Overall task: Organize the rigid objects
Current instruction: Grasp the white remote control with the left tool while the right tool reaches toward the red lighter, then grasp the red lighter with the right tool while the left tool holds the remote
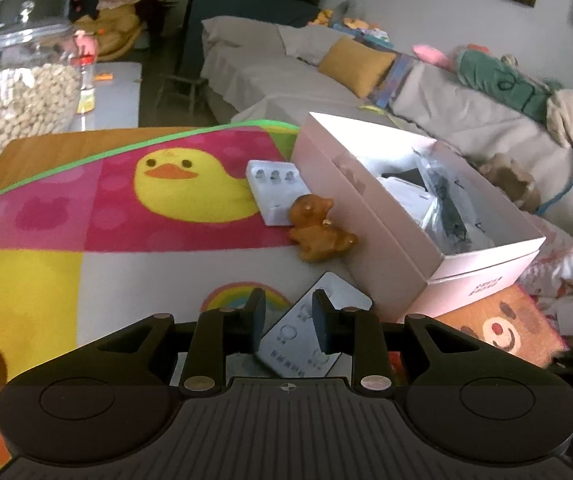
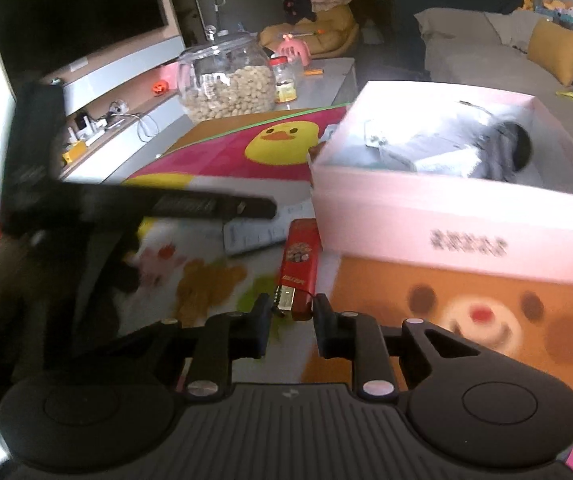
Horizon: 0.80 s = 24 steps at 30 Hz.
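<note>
Holding bagged items, pink box (image 1: 486, 268) stands open — glass jar (image 1: 22, 92) nut-filled.

Txt on lighter (image 2: 299, 265), box (image 2: 466, 216): too blurry.

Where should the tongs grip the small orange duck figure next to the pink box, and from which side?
I would grip the orange duck figure across its narrow neck or upper body, coming from above. The pink box on one side and the white tray behind it seem to block a low sideways approach.
</note>
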### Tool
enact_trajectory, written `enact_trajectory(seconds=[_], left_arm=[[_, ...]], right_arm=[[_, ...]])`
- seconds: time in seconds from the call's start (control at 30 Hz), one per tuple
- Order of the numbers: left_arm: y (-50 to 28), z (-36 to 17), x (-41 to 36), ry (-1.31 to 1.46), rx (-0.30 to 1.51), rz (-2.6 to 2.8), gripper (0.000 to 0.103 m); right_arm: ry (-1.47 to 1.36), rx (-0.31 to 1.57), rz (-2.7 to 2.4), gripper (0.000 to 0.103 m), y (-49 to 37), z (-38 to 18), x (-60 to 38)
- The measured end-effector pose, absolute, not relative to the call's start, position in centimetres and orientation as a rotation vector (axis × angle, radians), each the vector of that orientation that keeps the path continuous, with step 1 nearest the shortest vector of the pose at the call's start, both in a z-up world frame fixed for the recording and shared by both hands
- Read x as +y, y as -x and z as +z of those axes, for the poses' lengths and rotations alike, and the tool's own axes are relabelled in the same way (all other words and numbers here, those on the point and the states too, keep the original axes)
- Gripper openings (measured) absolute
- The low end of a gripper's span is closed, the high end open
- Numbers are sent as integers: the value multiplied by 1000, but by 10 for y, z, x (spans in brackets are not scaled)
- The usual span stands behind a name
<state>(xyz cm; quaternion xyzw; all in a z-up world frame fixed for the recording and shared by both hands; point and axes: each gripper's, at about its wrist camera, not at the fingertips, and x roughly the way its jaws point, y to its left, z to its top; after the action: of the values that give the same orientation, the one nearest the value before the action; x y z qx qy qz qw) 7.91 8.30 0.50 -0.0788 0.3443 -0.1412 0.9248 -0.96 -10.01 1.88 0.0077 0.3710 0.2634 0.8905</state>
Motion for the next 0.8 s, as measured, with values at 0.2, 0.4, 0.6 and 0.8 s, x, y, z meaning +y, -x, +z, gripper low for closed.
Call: enact_trajectory(seconds=[0.2,0.4,0.6,0.8], left_arm=[[-77,5,71,88,704,-350,29],[-53,6,69,45,709,-424,28],[-21,10,59,-35,718,-486,28],[-3,11,44,-55,735,-535,28]], right_arm=[[6,749,441,22,46,16,-146],[-112,753,344,23,40,10,-188],[-114,723,347,34,36,6,-186],[-113,706,363,41,39,5,-185]])
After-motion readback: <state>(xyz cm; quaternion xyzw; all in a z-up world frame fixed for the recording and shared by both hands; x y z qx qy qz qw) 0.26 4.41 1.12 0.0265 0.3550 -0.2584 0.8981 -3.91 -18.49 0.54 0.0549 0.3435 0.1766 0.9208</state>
